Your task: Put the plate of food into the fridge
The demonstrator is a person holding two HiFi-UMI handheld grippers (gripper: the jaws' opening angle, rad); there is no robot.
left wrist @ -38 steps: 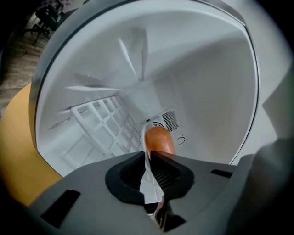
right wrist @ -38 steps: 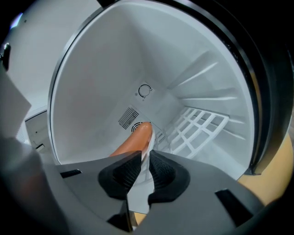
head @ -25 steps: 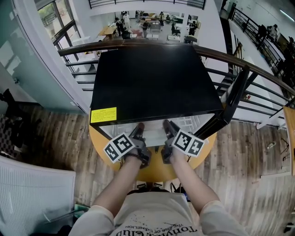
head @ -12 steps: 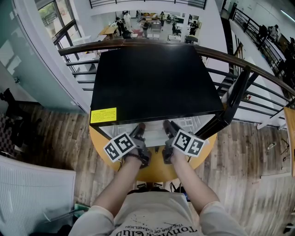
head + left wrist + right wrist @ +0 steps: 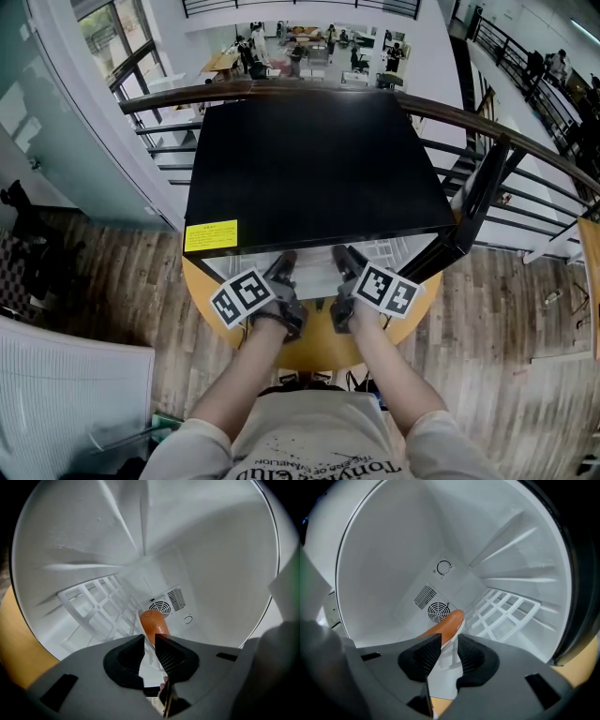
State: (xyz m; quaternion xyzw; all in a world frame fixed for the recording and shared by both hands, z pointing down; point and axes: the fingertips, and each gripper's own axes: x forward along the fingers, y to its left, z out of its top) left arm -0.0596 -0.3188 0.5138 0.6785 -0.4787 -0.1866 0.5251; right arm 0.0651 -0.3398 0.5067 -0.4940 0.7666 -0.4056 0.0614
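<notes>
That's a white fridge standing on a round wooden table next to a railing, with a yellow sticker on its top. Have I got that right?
Not quite. The fridge is black on the outside, as the head view shows from above. The rest holds: it stands on the round wooden table next to the railing, with the yellow sticker on its top.

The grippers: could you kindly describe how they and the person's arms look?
The left gripper and right gripper are dark grey with black ribbed pads; each carries a white cube with black square markers. The person wears a pale printed T-shirt.
</notes>
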